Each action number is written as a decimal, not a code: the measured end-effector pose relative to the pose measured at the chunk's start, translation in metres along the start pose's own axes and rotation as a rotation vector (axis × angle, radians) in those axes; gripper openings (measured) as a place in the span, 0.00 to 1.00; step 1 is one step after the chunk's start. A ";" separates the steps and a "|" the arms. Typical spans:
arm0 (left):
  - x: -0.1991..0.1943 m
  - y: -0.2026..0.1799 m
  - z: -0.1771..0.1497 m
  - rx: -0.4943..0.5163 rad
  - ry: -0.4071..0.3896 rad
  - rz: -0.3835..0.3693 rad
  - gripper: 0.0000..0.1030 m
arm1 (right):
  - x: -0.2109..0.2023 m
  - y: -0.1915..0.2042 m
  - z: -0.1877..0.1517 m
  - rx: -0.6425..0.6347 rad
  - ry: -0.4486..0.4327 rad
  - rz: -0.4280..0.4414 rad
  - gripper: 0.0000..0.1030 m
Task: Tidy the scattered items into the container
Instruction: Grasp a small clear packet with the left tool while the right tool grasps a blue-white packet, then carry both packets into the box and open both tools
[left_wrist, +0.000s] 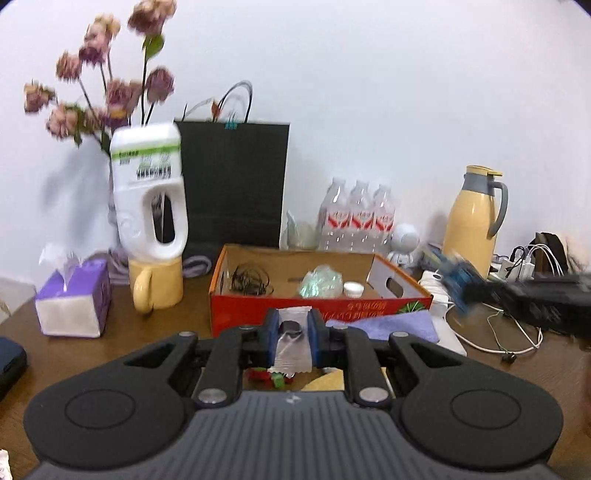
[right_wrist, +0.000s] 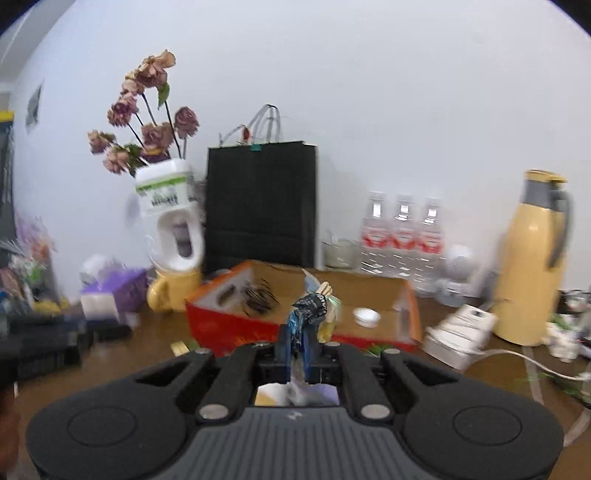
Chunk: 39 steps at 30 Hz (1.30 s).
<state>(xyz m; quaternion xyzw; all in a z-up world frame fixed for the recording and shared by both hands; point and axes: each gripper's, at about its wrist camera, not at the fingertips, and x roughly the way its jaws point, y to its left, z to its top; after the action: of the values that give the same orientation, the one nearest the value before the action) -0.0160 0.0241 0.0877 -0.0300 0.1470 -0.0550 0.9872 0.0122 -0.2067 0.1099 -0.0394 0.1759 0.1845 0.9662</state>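
Note:
The container is an open red cardboard box (left_wrist: 258, 306) on the brown table; it also shows in the right wrist view (right_wrist: 236, 328). Inside lie a black cord tangle (left_wrist: 251, 280), a clear crumpled bag (left_wrist: 319, 282) and a white cap (left_wrist: 352, 288). My left gripper (left_wrist: 292, 332) is shut on a clear plastic packet with a dark disc (left_wrist: 291, 343), just in front of the box. My right gripper (right_wrist: 295, 343) is shut on a blue-black wrapper (right_wrist: 308, 310), held before the box's near wall; it shows blurred at the right in the left wrist view (left_wrist: 461, 280).
Behind the box stand a black paper bag (left_wrist: 236, 184), water bottles (left_wrist: 356, 218) and a yellow thermos (left_wrist: 474, 218). A yellow mug (left_wrist: 157, 284) holding a white jug with dried flowers and a purple tissue box (left_wrist: 74, 299) are at the left. White chargers and cables (right_wrist: 461, 332) lie at the right.

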 end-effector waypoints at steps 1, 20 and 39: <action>-0.001 -0.003 -0.002 0.000 -0.006 -0.003 0.16 | -0.007 -0.003 -0.005 0.002 0.010 -0.013 0.05; -0.013 0.003 -0.043 -0.040 0.148 0.031 0.17 | -0.041 0.017 -0.066 0.056 0.063 0.066 0.05; 0.033 -0.009 0.029 -0.010 0.014 0.047 0.16 | 0.013 -0.043 0.006 0.084 -0.039 0.088 0.05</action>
<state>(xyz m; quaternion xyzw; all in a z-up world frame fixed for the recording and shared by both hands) 0.0230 0.0122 0.1062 -0.0313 0.1549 -0.0310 0.9869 0.0414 -0.2413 0.1116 0.0126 0.1664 0.2198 0.9612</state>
